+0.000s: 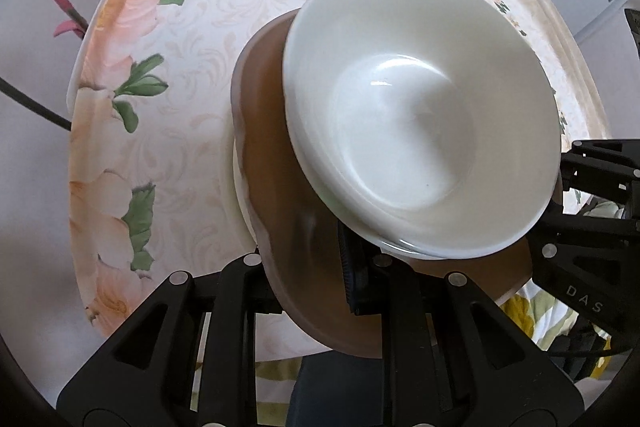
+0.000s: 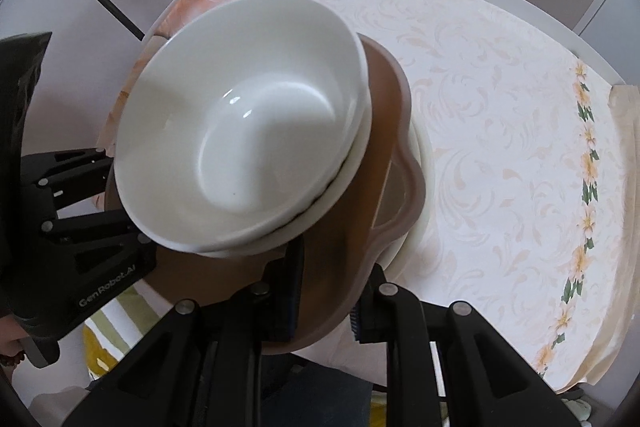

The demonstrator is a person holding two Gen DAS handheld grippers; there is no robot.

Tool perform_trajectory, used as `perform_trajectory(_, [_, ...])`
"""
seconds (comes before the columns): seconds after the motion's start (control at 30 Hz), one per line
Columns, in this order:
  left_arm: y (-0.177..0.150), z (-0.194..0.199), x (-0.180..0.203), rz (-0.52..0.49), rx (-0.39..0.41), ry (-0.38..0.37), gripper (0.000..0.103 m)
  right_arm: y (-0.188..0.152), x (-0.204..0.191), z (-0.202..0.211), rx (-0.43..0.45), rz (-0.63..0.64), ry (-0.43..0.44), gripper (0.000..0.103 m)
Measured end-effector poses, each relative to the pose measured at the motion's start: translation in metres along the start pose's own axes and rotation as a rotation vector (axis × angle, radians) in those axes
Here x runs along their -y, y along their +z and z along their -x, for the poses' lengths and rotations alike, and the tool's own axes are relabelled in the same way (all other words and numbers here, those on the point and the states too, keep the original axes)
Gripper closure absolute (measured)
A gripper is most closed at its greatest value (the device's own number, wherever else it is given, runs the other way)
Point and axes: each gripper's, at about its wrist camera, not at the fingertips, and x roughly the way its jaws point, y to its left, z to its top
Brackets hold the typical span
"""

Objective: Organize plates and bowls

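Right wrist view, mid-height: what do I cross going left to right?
Left tongs → white bowl → brown plate → white plate rim → floral tablecloth.

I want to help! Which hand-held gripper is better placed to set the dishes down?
Probably the right hand-held gripper: it clamps the brown plate, with bare tablecloth ahead. The left hand-held gripper clamps it too; lower together.

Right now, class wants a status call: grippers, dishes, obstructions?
Left gripper and right gripper both shut on brown plate. White bowls nested on it, above floral table. Nothing in the way.
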Motion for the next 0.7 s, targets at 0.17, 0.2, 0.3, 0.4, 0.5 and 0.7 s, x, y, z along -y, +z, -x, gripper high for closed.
perform_trajectory(0.17, [0.002,-0.002,0.002,-0.002,-0.012,0.014,0.086,-0.009,-0.009,0.0,0.007,-0.016,-0.006,0.085])
perform_trajectory(0.2, [0.002,-0.002,0.003,-0.005,-0.015,0.018,0.086,-0.009,-0.008,0.0,0.007,-0.023,-0.004,0.085])
perform_trajectory(0.3, [0.003,-0.004,0.006,-0.03,-0.022,0.044,0.085,-0.009,-0.008,0.001,0.009,-0.037,-0.002,0.085])
perform_trajectory(0.4, [0.005,-0.005,0.006,-0.032,-0.03,0.046,0.081,-0.009,0.015,-0.002,0.009,-0.038,-0.003,0.085])
perform_trajectory(0.5, [0.008,-0.006,0.006,-0.031,-0.05,0.043,0.08,-0.008,0.015,-0.002,0.007,-0.045,-0.007,0.085])
perform_trajectory(0.7, [0.012,-0.003,0.004,-0.027,-0.095,0.021,0.079,-0.005,0.019,-0.003,-0.001,-0.064,-0.002,0.085])
